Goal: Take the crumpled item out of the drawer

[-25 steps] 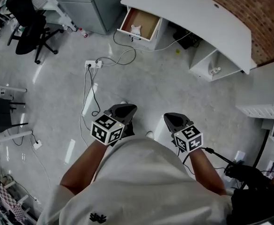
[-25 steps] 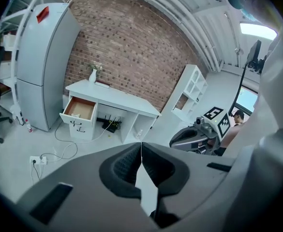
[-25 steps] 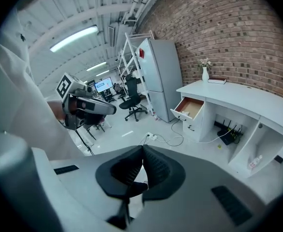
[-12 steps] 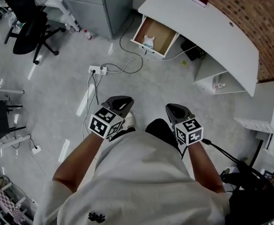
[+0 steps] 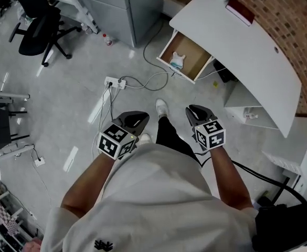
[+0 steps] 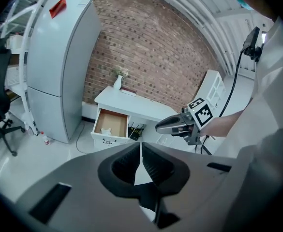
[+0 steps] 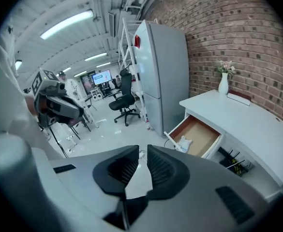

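The crumpled item [image 5: 177, 62] lies in the open drawer [image 5: 195, 55] of the desk [image 5: 247, 46], well ahead. Step close first (mind the cables [image 5: 143, 81]). The fingers of the right gripper [image 5: 194, 111] are opening, empty; those of the left gripper [image 5: 134, 119] sit nearly together.

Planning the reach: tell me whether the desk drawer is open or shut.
Open. The drawer is pulled out from the white desk, its brown bottom exposed, the crumpled item lying inside.

The left gripper [image 6: 141, 154] shows its jaws almost together, with nothing between them. Far beyond them, a white desk [image 6: 143, 108] stands against a brick wall [image 6: 151, 47]. Its drawer [image 6: 111, 122] is open and holds the crumpled item [image 6: 105, 131]. A refrigerator [image 6: 59, 66] stands to the left of the desk.
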A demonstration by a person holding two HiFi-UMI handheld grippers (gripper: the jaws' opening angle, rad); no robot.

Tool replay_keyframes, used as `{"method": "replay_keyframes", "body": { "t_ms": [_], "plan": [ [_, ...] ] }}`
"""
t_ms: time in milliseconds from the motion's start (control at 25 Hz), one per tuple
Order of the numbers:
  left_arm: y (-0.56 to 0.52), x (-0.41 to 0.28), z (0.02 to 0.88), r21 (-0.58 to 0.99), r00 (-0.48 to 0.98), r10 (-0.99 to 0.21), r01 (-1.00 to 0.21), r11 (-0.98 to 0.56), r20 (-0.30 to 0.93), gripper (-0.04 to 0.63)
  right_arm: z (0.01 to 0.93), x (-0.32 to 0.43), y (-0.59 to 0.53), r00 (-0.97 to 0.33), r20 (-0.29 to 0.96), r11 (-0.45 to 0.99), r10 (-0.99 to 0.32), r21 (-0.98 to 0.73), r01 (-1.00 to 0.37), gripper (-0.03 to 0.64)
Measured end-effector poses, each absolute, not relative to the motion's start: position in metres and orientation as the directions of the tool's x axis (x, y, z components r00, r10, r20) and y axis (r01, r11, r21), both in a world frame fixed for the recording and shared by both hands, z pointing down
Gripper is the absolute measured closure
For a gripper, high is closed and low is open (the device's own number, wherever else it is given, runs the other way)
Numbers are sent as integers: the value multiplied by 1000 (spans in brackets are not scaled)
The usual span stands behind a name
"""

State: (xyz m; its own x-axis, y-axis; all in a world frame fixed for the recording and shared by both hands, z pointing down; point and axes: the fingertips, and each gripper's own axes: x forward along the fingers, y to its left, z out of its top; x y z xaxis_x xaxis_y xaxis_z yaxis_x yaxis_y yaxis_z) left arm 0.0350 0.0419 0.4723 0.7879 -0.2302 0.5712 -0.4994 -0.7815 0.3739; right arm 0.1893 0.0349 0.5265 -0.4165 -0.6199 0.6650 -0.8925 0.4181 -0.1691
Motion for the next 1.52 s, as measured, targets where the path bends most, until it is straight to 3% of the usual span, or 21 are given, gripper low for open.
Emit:
{"method": "replay_keyframes", "body": {
  "t_ms": [600,1520],
  "plan": [
    [-164,125,507,423,719,-266,-622,-659,642,570,713,300,-279,-309,832,685,-462,113,-720,540],
    [-249,94,612,497,666,-267,-717,-489,697,571,946,305,-418,-87,959,842,-270,192,-505,479]
  ]
}}
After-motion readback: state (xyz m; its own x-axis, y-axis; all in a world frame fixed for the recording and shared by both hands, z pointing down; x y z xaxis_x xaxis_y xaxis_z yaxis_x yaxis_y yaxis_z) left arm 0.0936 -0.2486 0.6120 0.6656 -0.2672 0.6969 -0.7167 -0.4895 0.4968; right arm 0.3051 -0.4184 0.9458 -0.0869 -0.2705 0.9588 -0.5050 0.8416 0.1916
